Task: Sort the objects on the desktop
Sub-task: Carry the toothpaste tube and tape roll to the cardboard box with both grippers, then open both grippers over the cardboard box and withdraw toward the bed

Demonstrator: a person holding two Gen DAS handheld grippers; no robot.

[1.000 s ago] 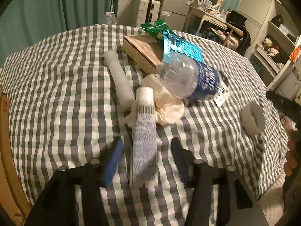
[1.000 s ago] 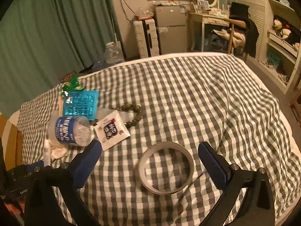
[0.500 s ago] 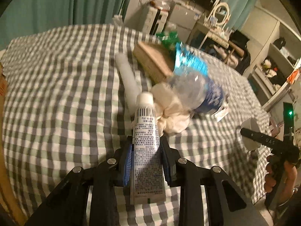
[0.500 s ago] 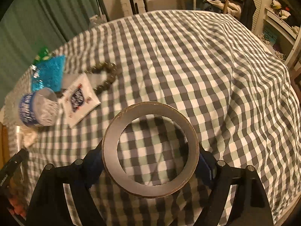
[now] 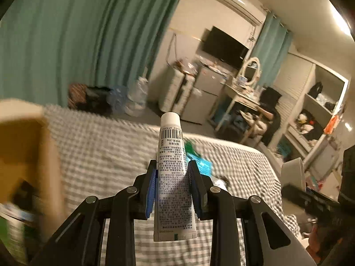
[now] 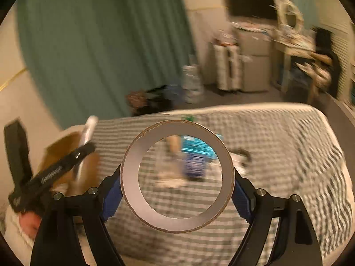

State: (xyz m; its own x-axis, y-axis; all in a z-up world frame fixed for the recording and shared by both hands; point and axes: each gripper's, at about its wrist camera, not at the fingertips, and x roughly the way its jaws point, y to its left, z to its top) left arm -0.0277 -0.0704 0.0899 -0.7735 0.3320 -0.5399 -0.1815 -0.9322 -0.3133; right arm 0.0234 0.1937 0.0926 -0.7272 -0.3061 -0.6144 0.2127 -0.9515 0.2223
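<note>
White tube (image 5: 172, 173) with small print and a barcode, pinched between the blue pads (image 5: 150, 194) of the left hand-held gripper (image 5: 171, 190), cap end pointing forward, crimped end hanging back between the black arms; lifted clear above the checked cloth (image 5: 99, 150). Seen again from the right wrist as a pale blurred stick (image 6: 87, 130) at the left, clamped in the left hand-held gripper (image 6: 77, 155), above a brown cardboard box (image 6: 66, 155).

Tape roll (image 6: 177, 176), a wide cardboard-coloured ring, squeezed across its outer rim by the right hand-held gripper (image 6: 177, 190), blue pads (image 6: 112, 201) pressing on either side, hole facing the camera, held up off the desk. From the left wrist, same roll (image 5: 291, 175) edge-on at the far right, beside the dark blurred body of the right hand-held gripper (image 5: 310, 199).

Left on the checked cloth (image 6: 277, 144), well apart from both held things: a blue-labelled clear bottle (image 6: 195, 161), a turquoise packet (image 6: 199, 144) just behind it, something green (image 6: 188, 118) further back, all smeared by motion blur. Same turquoise packet (image 5: 203, 166) and green scrap (image 5: 190, 148) just beyond the tube in the left view.

Brown box wall (image 5: 28, 150) close at the left edge. Beyond the desk, teal curtain (image 5: 77, 44), wall television (image 5: 224, 45), small fridge (image 5: 204, 95), oval mirror (image 5: 251, 69) on a dressing table
</note>
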